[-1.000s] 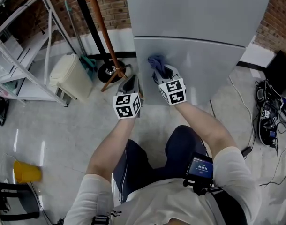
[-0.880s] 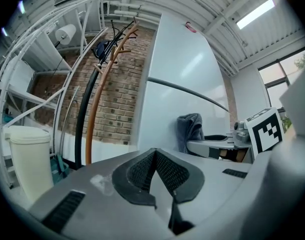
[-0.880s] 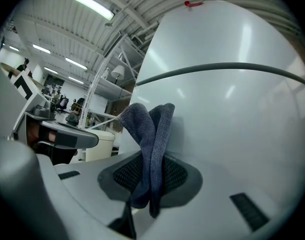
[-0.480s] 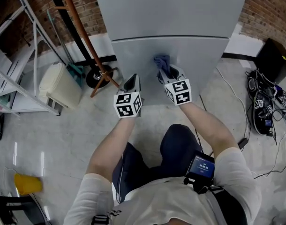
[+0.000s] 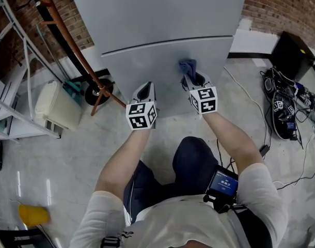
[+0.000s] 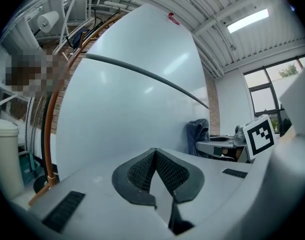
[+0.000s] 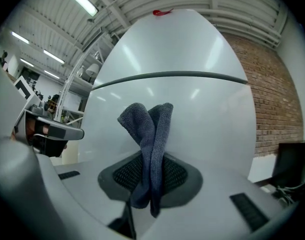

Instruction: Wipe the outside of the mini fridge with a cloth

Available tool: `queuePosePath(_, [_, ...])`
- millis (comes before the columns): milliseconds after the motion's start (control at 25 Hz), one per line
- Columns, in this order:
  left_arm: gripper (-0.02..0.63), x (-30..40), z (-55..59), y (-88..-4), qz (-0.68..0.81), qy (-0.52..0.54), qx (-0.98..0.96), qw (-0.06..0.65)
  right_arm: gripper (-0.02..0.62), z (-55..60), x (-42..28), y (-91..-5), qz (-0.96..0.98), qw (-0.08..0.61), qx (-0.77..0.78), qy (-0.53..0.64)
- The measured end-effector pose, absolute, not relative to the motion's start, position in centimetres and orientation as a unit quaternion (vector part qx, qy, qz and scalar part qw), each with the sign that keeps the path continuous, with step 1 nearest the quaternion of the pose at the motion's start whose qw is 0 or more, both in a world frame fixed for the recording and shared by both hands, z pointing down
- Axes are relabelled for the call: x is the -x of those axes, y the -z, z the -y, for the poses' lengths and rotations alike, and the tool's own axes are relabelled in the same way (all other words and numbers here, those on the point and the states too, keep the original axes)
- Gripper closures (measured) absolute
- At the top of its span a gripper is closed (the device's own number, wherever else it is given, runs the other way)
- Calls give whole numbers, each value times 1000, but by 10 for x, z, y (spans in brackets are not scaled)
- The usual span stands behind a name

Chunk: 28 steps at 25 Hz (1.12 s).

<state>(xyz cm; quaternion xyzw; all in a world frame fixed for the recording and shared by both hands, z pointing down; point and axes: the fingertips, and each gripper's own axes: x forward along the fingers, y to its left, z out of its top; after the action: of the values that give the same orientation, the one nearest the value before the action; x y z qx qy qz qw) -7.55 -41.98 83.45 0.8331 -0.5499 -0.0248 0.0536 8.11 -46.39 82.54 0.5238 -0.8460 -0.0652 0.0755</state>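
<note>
The grey mini fridge (image 5: 157, 35) stands in front of me, a dark seam (image 5: 168, 42) dividing its two doors. My right gripper (image 5: 193, 81) is shut on a blue-grey cloth (image 5: 187, 66), whose folded end rests against the lower door right of centre. In the right gripper view the cloth (image 7: 150, 134) sticks up from between the jaws toward the fridge (image 7: 192, 114). My left gripper (image 5: 144, 93) is shut with nothing in it, held low before the lower door's left part. The left gripper view shows the fridge (image 6: 132, 109), the cloth (image 6: 198, 134) and the right gripper (image 6: 227, 146) at the right.
A brown coat-stand pole (image 5: 75, 48) leans beside the fridge's left side, over a black wheel (image 5: 97, 94) and a cream bin (image 5: 57, 107). A white shelf frame (image 5: 18, 102) stands further left. At the right lie a black box (image 5: 294, 56) and tangled cables (image 5: 286, 112). A yellow object (image 5: 33, 215) lies on the floor.
The right gripper with the cloth has slid to the right across the lower door. The head view has swung, so the fridge and room sit further left. The left gripper kept its place.
</note>
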Motion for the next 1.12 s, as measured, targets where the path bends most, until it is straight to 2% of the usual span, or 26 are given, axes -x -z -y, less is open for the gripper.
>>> queuePosePath(600, [603, -11, 435, -832, 500, 14, -865, 49, 511, 494, -234, -837, 775, 63, -628, 12])
queuePosePath(1120, [603, -6, 434, -835, 503, 9, -863, 51, 511, 494, -233, -839, 772, 67, -632, 10])
